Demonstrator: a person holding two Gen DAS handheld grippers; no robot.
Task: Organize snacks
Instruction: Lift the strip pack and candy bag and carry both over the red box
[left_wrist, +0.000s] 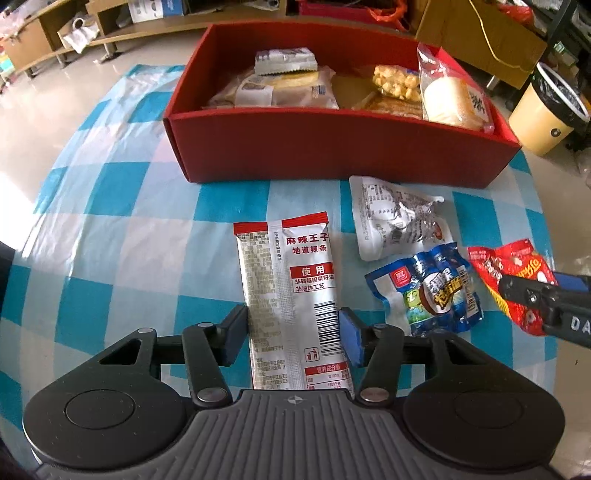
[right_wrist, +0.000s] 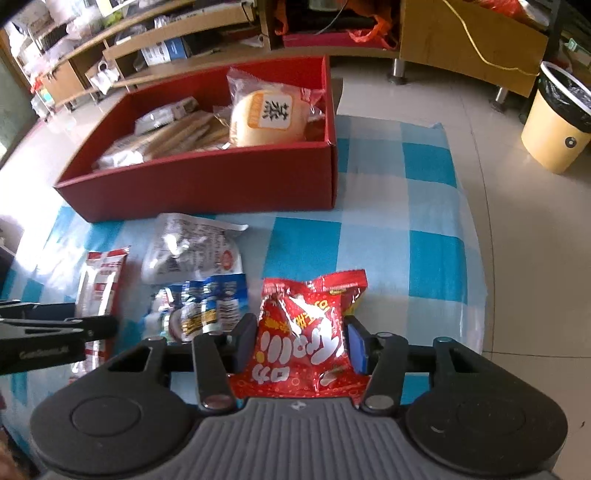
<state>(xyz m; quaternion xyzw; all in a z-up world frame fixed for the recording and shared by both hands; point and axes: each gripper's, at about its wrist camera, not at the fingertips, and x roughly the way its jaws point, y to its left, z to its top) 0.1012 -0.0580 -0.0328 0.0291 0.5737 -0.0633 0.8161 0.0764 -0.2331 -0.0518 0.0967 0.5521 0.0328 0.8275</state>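
A red box (left_wrist: 332, 147) with several snack packs stands at the far side of a blue checked cloth; it also shows in the right wrist view (right_wrist: 207, 184). My left gripper (left_wrist: 293, 334) has its pads on both sides of a long silver spicy-strip packet (left_wrist: 291, 288) lying on the cloth. My right gripper (right_wrist: 301, 341) has its pads against a red snack bag (right_wrist: 306, 332), which also shows in the left wrist view (left_wrist: 506, 273). A white crumpled packet (left_wrist: 399, 218) and a blue packet (left_wrist: 432, 291) lie between them.
A yellow waste bin (right_wrist: 557, 122) stands on the tiled floor at the right. Wooden shelves and a cardboard box (left_wrist: 480, 33) stand behind the red box. The cloth's right edge (right_wrist: 476, 258) lies close to my right gripper.
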